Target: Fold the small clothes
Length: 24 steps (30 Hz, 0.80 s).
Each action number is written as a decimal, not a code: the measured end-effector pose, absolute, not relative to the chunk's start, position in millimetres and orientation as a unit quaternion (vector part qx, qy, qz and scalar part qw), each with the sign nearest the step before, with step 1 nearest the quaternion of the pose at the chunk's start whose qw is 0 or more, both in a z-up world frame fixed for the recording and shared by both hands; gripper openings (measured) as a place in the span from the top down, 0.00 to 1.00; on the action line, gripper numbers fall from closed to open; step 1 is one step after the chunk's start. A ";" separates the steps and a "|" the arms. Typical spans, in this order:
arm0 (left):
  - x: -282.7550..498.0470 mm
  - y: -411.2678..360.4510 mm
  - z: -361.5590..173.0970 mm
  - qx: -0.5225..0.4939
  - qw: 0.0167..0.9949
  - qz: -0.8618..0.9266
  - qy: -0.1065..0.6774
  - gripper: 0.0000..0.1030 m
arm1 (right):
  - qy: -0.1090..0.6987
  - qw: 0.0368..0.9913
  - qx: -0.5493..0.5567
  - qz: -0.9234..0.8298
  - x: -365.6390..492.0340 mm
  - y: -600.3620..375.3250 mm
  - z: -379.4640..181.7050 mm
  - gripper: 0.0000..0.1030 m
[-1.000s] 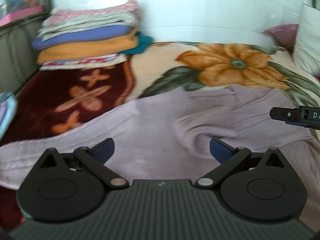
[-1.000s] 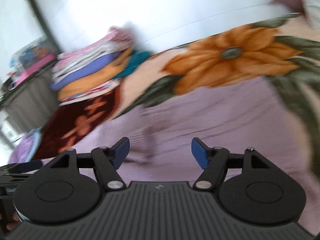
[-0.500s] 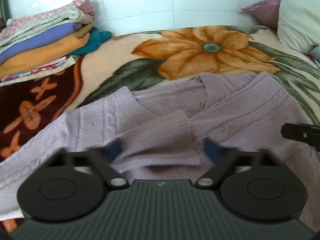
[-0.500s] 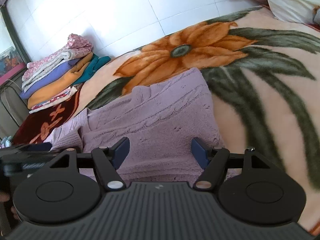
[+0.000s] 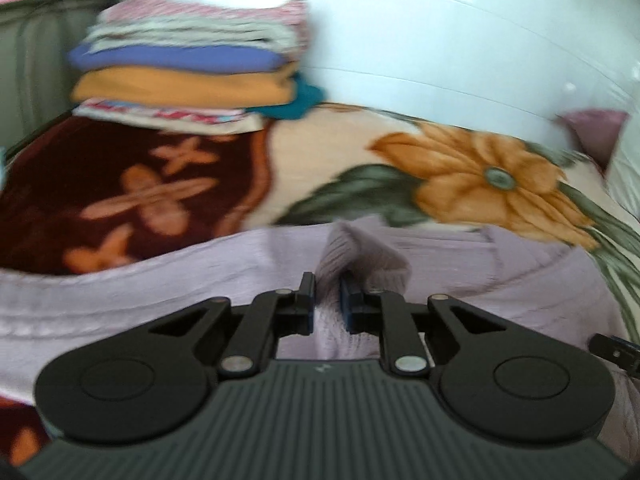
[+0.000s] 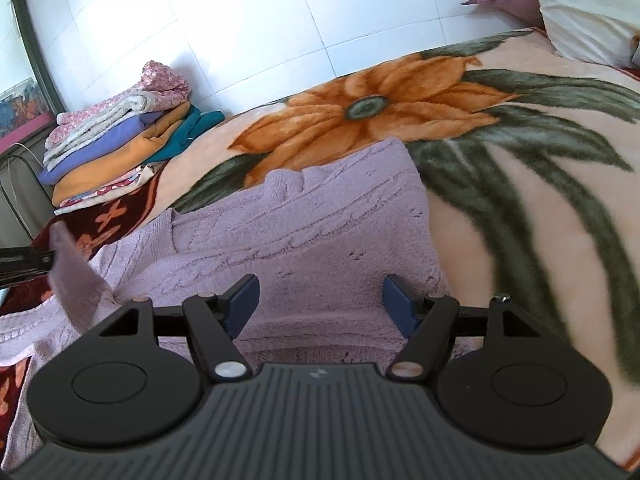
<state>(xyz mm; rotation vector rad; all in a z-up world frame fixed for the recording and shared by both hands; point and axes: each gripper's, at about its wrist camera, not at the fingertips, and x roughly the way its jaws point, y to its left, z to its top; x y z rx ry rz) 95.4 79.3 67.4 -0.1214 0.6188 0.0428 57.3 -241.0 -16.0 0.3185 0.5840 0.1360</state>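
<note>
Knitwear fills the left wrist view: a lilac sweater [image 5: 500, 276] lies spread across the near part of a flowered blanket [image 5: 320, 160]. The left gripper [image 5: 329, 300] has its jaws closing on a raised fold of the sweater, a ribbed piece that stands up between the pads and juts beyond them. Far left, a stack of folded clothes [image 5: 188, 72] rests on the blanket against the tiled wall. The whole view is motion-blurred.

From the right wrist view, the right gripper [image 6: 318, 306] hangs over the near edge of the sweater [image 6: 320, 224] with its jaws spread wide, nothing between them. The sweater lies flat beside a large orange flower on the blanket [image 6: 520, 200]. At the far left edge, a lifted piece of lilac knit sticks up. The clothes stack [image 6: 120, 136] sits far left.
</note>
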 end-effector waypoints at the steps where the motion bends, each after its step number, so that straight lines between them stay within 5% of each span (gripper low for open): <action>1: 93.0 87.8 66.4 -0.065 0.949 0.026 0.309 0.82 | 0.286 0.943 0.154 0.066 57.3 -240.5 -16.4 0.27; 8: 71.7 129.4 57.5 -0.107 0.935 0.056 0.333 0.76 | 0.286 0.945 0.144 0.061 57.2 -236.1 -16.8 0.27; 12: 55.1 144.9 58.4 -0.129 0.935 0.067 0.324 0.48 | 0.288 0.945 0.142 0.060 57.8 -236.1 -16.0 0.27; 24: 53.6 144.5 63.6 -0.203 0.927 0.016 0.315 0.47 | 0.291 0.945 0.138 0.060 56.8 -235.5 -15.5 0.27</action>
